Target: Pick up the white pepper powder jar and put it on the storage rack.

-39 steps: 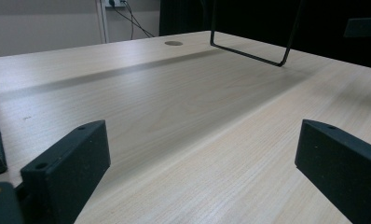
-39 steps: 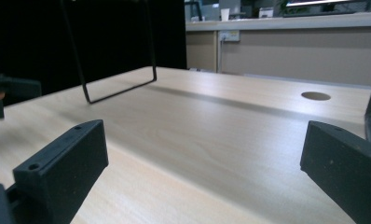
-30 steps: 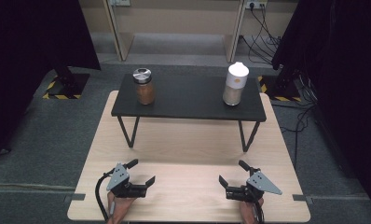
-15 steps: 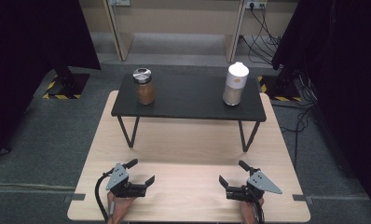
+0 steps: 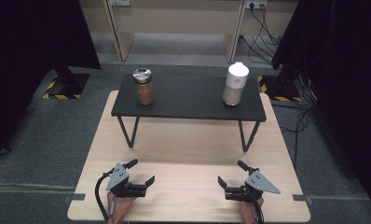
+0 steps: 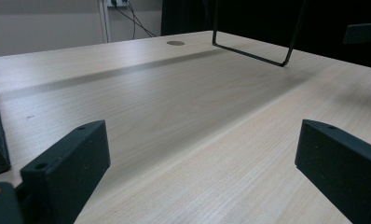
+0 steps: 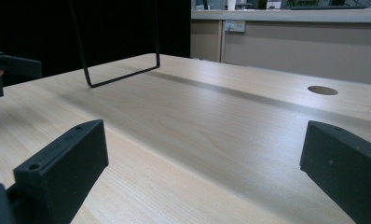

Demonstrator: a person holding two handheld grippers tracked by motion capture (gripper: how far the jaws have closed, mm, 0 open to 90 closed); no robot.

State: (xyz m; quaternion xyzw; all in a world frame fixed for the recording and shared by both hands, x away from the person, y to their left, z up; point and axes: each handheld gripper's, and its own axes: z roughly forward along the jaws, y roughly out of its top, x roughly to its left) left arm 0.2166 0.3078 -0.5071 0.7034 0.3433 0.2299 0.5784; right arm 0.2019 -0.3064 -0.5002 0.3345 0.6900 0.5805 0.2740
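**Two jars on the raised shelf, both claws open at the near edge**

Two containers stand upright on the black shelf (image 5: 188,100), well apart from each other. At about 11 o'clock from the middle of the bench (image 5: 188,154) is a glass jar (image 5: 144,87) with a silver lid; it holds a brown filling that reaches most of the way up. At about 1 o'clock is a white-capped jar (image 5: 234,84), with a pale beige filling showing in its clear lower part and a small round mark on the white upper part. What either filling is cannot be told.

The count: two jars, one shelf on two black wire legs, two claws.

The left claw (image 5: 143,173) sits at about 7 o'clock on the bench, its jaws spread wide with nothing between them; in the left gripper view only bare wood lies between them. The right claw (image 5: 230,174) sits at about 5 o'clock, also spread wide and empty. The two claws point toward each other across the near edge, well apart, and both are far from the jars.
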